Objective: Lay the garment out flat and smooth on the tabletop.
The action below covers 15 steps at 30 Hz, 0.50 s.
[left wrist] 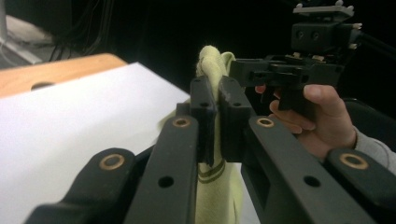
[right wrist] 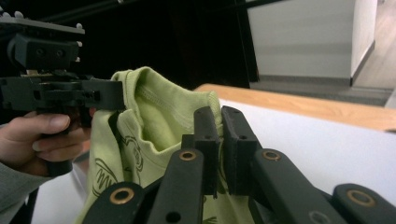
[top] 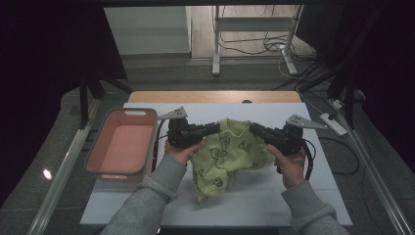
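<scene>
A small yellow-green shirt (top: 222, 154) with dark cartoon prints hangs between my two grippers above the white table top (top: 274, 198). My left gripper (top: 217, 127) is shut on the shirt's left shoulder, and the cloth (left wrist: 211, 70) sticks up between its jaws. My right gripper (top: 252, 127) is shut on the right shoulder, beside the open neckline (right wrist: 161, 116). The lower part of the shirt trails on the table. In the left gripper view the right gripper (left wrist: 243, 72) sits close behind; in the right gripper view the left gripper (right wrist: 114, 93) holds the far shoulder.
A pink plastic basket (top: 122, 144) stands empty at the table's left edge, next to my left hand. A wooden board (top: 215, 96) lies along the far edge. Cables and a metal stand (top: 254, 39) are on the floor beyond.
</scene>
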Each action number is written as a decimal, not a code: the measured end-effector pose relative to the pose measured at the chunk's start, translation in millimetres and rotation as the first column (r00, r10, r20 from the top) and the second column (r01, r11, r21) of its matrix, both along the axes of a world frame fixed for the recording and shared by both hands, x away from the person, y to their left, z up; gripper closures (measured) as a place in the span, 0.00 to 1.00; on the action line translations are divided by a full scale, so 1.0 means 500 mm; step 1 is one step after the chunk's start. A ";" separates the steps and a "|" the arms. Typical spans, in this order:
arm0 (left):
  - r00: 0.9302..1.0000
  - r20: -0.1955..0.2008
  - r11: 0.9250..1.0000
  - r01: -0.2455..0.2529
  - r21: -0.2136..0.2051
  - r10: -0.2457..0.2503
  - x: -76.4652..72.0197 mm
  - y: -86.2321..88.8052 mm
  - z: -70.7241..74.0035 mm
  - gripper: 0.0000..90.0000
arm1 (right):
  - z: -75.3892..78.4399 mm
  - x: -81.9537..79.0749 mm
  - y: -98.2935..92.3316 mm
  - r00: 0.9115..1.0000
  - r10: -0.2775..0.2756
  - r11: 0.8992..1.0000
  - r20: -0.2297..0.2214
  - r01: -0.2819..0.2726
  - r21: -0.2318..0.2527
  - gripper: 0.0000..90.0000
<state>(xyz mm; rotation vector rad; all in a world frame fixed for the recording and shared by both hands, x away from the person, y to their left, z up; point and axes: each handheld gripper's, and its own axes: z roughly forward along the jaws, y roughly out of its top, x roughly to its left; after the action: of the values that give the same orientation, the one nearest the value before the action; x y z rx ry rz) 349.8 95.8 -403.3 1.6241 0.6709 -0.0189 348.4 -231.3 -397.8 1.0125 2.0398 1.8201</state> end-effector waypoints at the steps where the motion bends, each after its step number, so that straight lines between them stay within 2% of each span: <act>1: 1.000 0.008 1.000 0.002 -0.006 -0.002 -0.002 0.001 0.007 0.95 | 0.006 -0.002 0.000 1.000 0.002 1.000 0.008 -0.002 0.008 0.95; 8: 0.999 0.050 1.000 0.011 -0.026 -0.009 -0.011 0.008 0.049 0.95 | 0.044 -0.012 -0.001 0.998 0.013 0.998 0.061 -0.016 0.053 0.95; 15: 0.998 0.058 0.999 0.013 -0.042 -0.011 -0.006 0.014 0.070 0.95 | 0.066 -0.014 -0.001 0.996 0.014 0.997 0.086 -0.020 0.074 0.95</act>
<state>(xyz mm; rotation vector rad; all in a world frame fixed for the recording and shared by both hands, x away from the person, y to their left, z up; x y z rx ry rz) 346.6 102.6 -368.4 1.5818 0.6129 0.0050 341.6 -231.9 -364.9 0.9217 1.9507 1.9265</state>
